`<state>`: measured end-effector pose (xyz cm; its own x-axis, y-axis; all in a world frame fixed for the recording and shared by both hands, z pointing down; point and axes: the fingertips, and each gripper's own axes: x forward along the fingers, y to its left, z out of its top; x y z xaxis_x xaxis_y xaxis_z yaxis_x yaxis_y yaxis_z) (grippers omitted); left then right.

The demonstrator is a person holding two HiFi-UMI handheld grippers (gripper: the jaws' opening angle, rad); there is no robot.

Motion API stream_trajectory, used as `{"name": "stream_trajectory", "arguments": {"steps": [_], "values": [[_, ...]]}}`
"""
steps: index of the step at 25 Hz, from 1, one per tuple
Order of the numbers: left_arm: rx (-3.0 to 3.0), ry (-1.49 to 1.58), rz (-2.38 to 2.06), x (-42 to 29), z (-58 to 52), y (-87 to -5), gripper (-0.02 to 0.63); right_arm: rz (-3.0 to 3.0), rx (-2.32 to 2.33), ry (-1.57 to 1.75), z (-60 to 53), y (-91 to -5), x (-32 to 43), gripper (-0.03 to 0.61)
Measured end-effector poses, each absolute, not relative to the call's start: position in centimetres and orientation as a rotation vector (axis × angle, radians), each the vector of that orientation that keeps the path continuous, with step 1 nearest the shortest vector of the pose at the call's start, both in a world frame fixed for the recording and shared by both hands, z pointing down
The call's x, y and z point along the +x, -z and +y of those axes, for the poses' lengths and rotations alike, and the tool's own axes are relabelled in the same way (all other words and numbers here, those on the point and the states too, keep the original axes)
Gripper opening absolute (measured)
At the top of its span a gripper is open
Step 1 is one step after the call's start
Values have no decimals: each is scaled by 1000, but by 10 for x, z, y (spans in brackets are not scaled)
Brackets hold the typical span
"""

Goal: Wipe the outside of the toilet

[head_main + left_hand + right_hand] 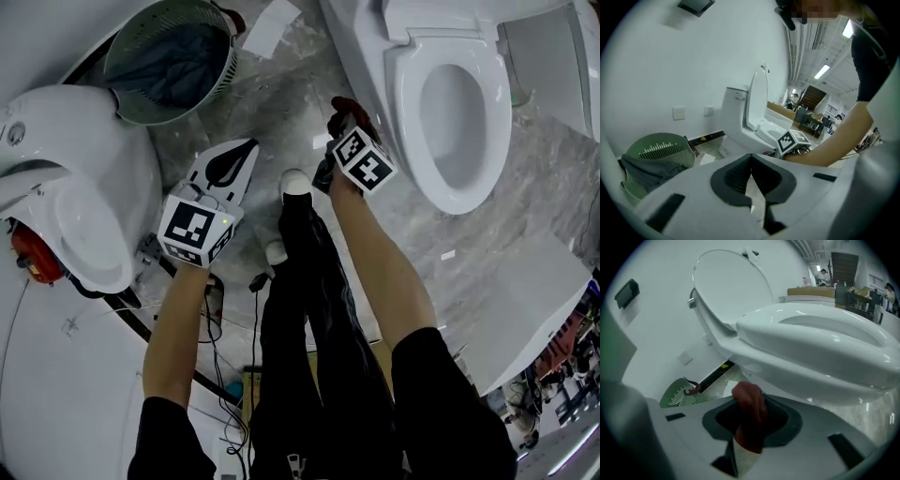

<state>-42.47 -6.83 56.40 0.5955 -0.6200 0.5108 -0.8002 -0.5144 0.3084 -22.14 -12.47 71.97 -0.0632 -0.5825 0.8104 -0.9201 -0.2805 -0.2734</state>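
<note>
My right gripper (345,122) clamps a crumpled dark red cloth (750,414), just beside the smooth white toilet (405,94) at upper right. My left gripper (228,171) is closed, empty.

The toilet (450,112) is white and shiny. It stands at the far right of the floor. Its seat is down and its lid is tipped up. The dark red cloth (749,404) is bunched up and pinched between the jaws of the right gripper (751,420), close to the toilet's left side, under the rim.
</note>
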Motion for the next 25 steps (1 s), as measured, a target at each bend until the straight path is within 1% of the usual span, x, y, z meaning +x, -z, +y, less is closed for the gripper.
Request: {"name": "stream_trajectory", "arguments": {"steps": [5,12,25], "values": [[2254,-468,-1209,-460,-81,-579,8,-1503,1979,-1307,-166,-741,-225,101],[2219,-469,-1224,-473,-87,-599,8,-1371,2112,-1305,-182,-761,-214,100],[2281,-499,-1124,-436,-67,-599,8,-1330,2141,-1353,-128,-761,-181,98]]}}
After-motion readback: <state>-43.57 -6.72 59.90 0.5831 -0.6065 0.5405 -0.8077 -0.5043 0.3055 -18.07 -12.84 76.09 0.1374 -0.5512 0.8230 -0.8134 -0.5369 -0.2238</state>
